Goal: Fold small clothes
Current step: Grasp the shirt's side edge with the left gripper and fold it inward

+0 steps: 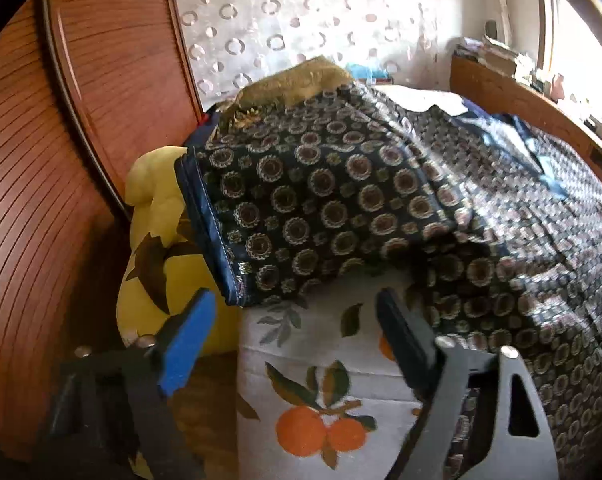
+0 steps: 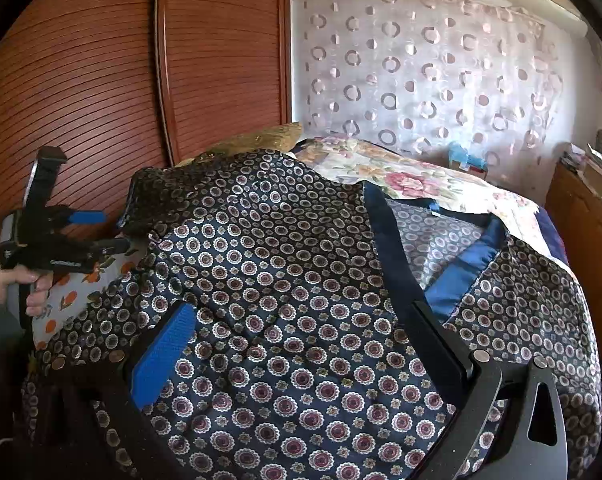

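A dark navy garment with a round medallion print (image 1: 341, 200) lies spread over the bed; it fills the right wrist view (image 2: 301, 300), its blue-lined neck opening (image 2: 453, 248) at the right. One sleeve with a navy cuff (image 1: 209, 232) sticks out over the bed's left edge. My left gripper (image 1: 297, 312) is open and empty, just below that cuff, over the orange-print sheet (image 1: 321, 400). It also shows in the right wrist view (image 2: 113, 232), held by a hand. My right gripper (image 2: 305, 320) is open and empty, low over the garment's body.
A yellow cushion (image 1: 153, 248) sits between the bed and the wooden slatted wardrobe (image 1: 61, 160). A floral blanket (image 2: 401, 180) covers the far bed. A patterned curtain (image 2: 421, 72) hangs behind. A wooden shelf with clutter (image 1: 513, 80) runs along the right.
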`<state>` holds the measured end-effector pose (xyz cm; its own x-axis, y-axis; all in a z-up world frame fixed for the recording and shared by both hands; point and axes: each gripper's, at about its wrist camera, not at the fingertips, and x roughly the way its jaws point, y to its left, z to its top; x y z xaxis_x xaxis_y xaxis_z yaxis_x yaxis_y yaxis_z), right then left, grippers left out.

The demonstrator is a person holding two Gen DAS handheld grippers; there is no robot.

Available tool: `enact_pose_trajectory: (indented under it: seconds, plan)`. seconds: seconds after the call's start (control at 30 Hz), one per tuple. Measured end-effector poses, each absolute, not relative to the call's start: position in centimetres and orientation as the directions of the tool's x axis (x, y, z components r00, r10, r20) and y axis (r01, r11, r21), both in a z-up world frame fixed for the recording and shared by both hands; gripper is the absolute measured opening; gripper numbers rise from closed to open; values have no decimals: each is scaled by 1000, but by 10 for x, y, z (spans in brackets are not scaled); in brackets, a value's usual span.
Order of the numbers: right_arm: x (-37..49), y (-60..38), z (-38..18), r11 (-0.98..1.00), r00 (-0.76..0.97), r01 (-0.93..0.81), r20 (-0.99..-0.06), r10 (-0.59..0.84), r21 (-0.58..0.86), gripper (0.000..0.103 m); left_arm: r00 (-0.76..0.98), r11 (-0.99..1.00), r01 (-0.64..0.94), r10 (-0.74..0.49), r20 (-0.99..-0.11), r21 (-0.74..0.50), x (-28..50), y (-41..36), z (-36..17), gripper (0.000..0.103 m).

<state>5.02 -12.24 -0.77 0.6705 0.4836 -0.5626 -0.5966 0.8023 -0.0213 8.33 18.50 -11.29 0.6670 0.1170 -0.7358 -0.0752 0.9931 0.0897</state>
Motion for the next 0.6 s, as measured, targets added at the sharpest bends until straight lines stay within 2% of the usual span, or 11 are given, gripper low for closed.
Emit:
enact_pose_trajectory:
  seconds: [0.03, 0.17, 0.27, 0.33, 0.37, 0.4, 0.6]
  plan:
    - [49, -123, -8, 802, 670, -597, -562, 485, -19, 103, 658, 992, -78, 123, -743, 95, 86, 187, -114, 70]
    - [49, -119, -14, 801, 666, -599, -569, 482, -22, 103, 635, 994, -60, 110, -765, 93, 98, 189, -116, 62]
    - [49, -118, -17, 797, 655, -603, -582, 481, -20, 103, 624, 989, -71, 145, -768, 129, 107, 189, -117, 49]
    - [49, -117, -17, 794, 651, -607, -587, 481, -22, 103, 626, 988, -78, 152, -765, 132, 111, 192, -116, 29]
    - [49, -117, -17, 792, 648, -610, -590, 482, -23, 103, 632, 989, -81, 148, -761, 125, 111, 194, -115, 22]
    - [48, -116, -17, 791, 645, -612, -592, 483, -23, 103, 638, 990, -82, 140, -757, 114, 111, 195, -113, 8]
    - [50, -118, -17, 790, 645, -612, -590, 486, -18, 103, 713, 993, -114, 98, -695, 23, 105, 201, -81, 3]
